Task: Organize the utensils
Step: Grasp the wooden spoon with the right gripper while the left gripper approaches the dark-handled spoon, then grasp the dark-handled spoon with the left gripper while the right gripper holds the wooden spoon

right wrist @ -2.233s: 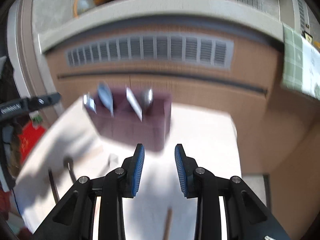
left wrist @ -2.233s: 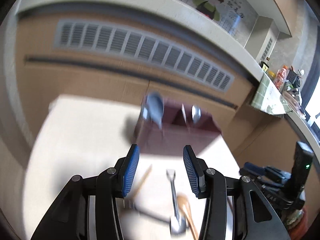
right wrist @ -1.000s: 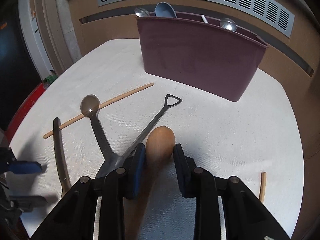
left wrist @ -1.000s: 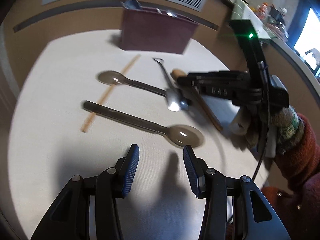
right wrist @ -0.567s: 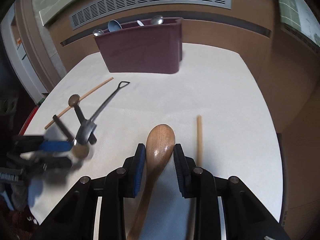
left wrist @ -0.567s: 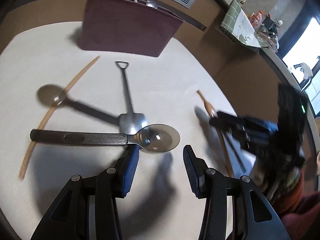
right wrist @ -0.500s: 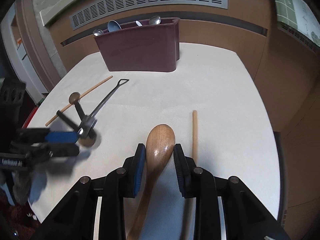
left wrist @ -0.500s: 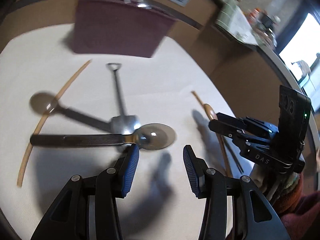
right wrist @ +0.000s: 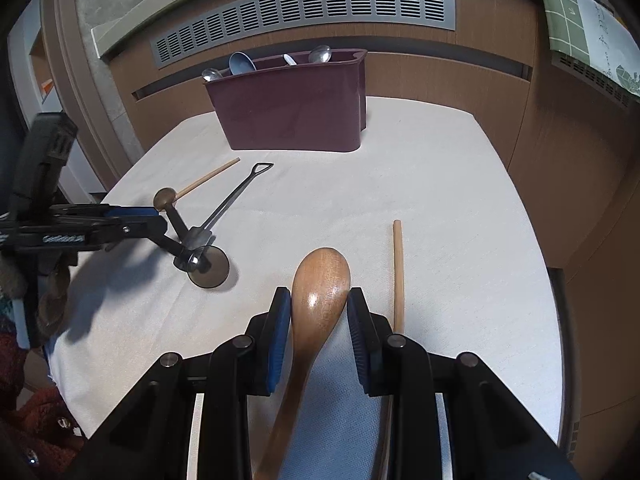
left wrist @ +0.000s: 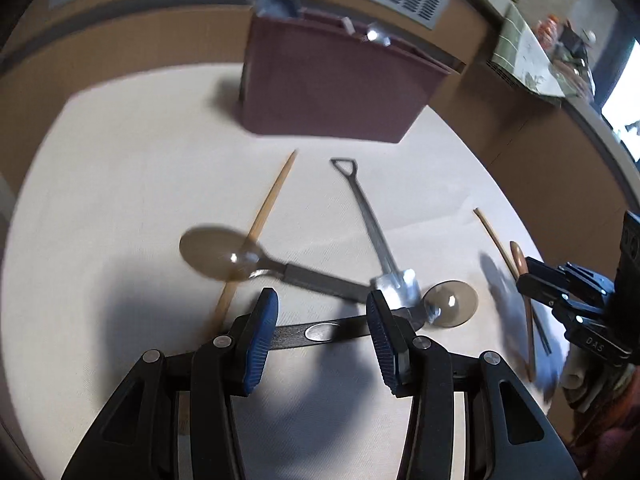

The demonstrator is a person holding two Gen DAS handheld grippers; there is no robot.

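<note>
While both grippers sit over the white table [right wrist: 460, 184]:
Right gripper [right wrist: 319, 312]: clamped on wooden spoon [right wrist: 320, 280].
Left gripper [left wrist: 322, 330]: fingers apart, straddling dark-handled spoon [left wrist: 320, 332].
Utensil caddy [right wrist: 292, 120]: maroon, at table's far edge, spoons inside.

The wooden spoon [right wrist: 320, 280] has a smooth, glossy varnished bowl that catches the light. The surface [right wrist: 440, 184] wears a matt, finely woven cream cloth. The utensil caddy [right wrist: 292, 108] looks like smooth maroon plastic with a dull sheen. The shovel-shaped spoon [left wrist: 376, 240] is bright polished metal. Two dark spoons [left wrist: 218, 252] have translucent, glossy smoky bowls and matt dark handles. The chopstick [right wrist: 397, 272] is plain pale wood, unvarnished. Ribbed blue pads [right wrist: 280, 332] line black matt plastic jaws.
</note>
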